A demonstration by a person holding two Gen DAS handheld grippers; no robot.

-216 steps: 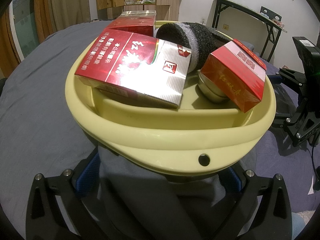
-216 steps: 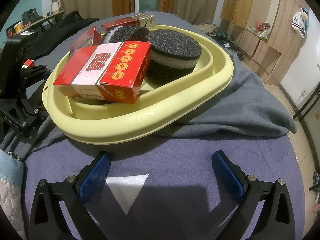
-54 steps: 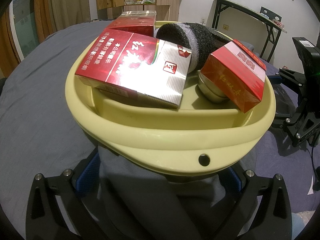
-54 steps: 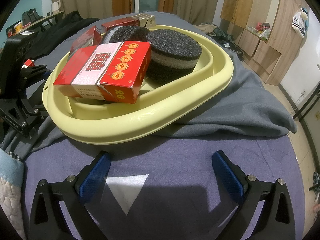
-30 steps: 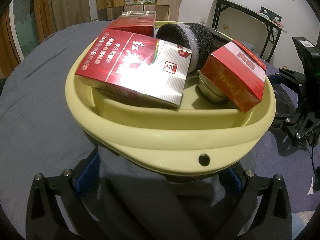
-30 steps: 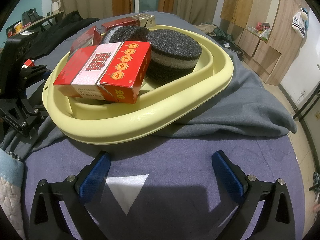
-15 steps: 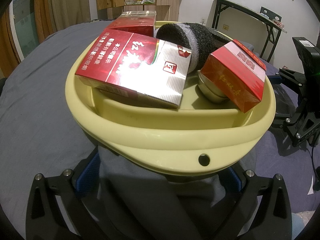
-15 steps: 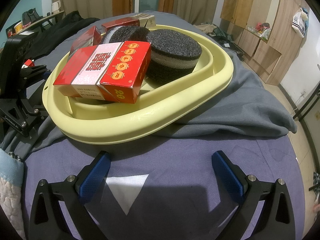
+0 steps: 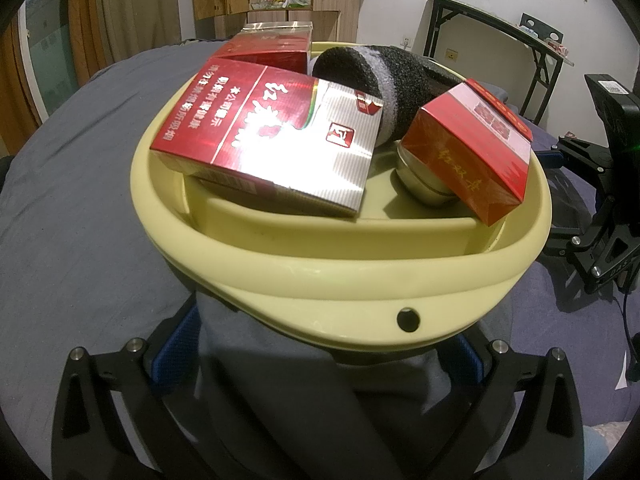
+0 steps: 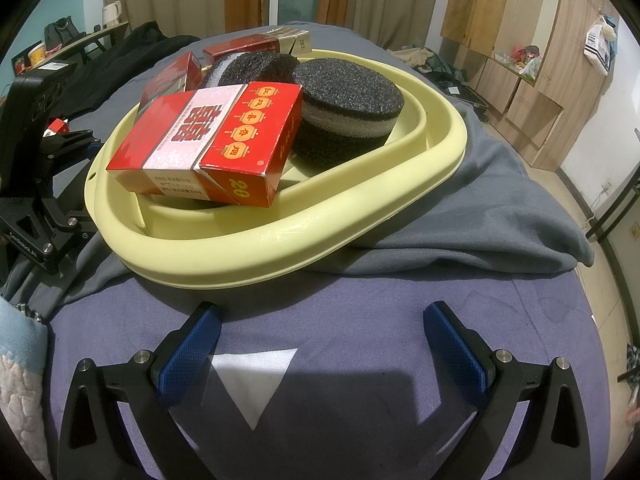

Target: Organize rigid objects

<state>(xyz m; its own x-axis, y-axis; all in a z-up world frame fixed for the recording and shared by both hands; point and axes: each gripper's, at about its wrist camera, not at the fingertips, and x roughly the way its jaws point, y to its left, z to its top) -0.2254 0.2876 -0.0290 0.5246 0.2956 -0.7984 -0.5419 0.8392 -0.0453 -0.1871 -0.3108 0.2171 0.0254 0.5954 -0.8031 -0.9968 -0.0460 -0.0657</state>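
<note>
A pale yellow plastic basin (image 9: 344,276) (image 10: 280,248) sits on a grey cloth on the bed. It holds a large red and silver carton (image 9: 268,140), a second red carton (image 9: 268,46) behind it, a smaller red box (image 9: 468,148) (image 10: 212,140), a small metal tin (image 9: 420,184), and dark foam discs (image 9: 392,80) (image 10: 348,108). My left gripper (image 9: 320,352) is open, low against the basin's near rim, with grey cloth between its fingers. My right gripper (image 10: 320,336) is open and empty above the purple sheet, short of the basin.
The grey cloth (image 10: 500,216) spreads right of the basin. The other gripper's black body (image 9: 608,184) (image 10: 36,176) stands beside the basin in each view. A white paper scrap (image 10: 248,380) lies on the purple sheet. A folding table (image 9: 492,36) and wooden cupboards (image 10: 512,36) stand beyond.
</note>
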